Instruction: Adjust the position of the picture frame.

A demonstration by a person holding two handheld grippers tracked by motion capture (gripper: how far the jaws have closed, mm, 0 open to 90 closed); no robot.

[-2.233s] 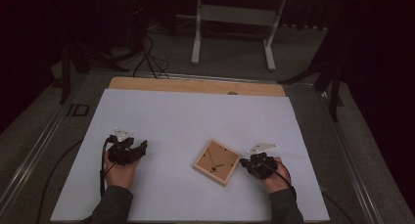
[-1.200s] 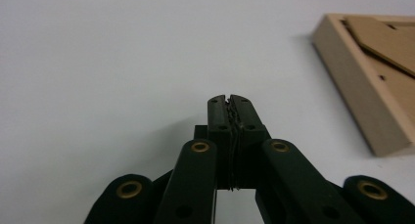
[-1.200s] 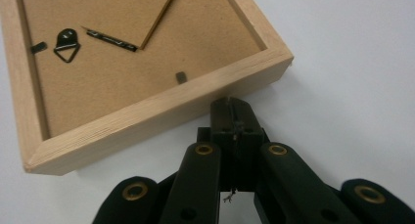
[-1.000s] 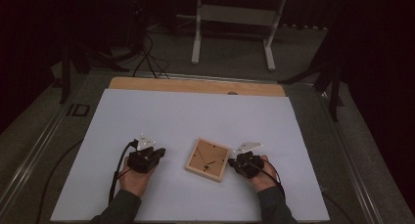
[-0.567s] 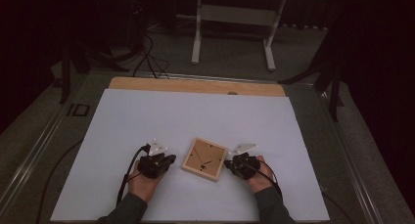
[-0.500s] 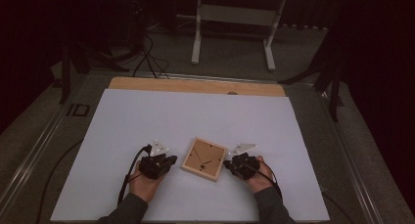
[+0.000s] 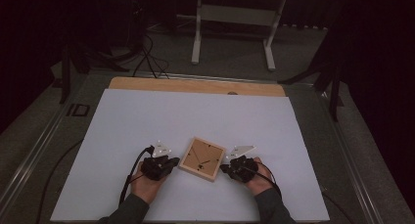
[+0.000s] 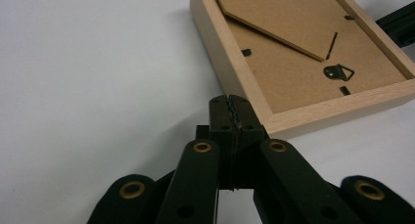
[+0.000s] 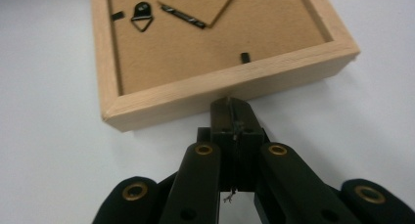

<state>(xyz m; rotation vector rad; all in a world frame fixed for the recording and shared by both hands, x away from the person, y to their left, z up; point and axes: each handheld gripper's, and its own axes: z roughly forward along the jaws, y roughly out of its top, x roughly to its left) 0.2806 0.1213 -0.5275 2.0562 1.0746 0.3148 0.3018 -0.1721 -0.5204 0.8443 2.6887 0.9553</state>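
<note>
High view: one wooden picture frame [image 7: 202, 158] lies back-up on the white table cover [image 7: 147, 116], flanked by two grippers, each in one hand

One left gripper [image 7: 169, 164] sits just beside the frame's left edge and one right gripper [image 7: 224, 168] just beside its right edge; both have their jaws pressed together with nothing between them. In the left gripper view the closed tips [image 8: 230, 104] meet the frame's [image 8: 293, 57] near corner; in the right gripper view the closed tips [image 9: 231, 108] meet its [image 9: 215, 53] near side rail. On the fibreboard back: one triangular hanger [image 8: 338, 72], one easel stand [image 8: 274, 18] cut off by the top edge, and small black turn tabs, some out of frame, so their count is unsure. Beyond the table the room is dark and hard to make out
</note>
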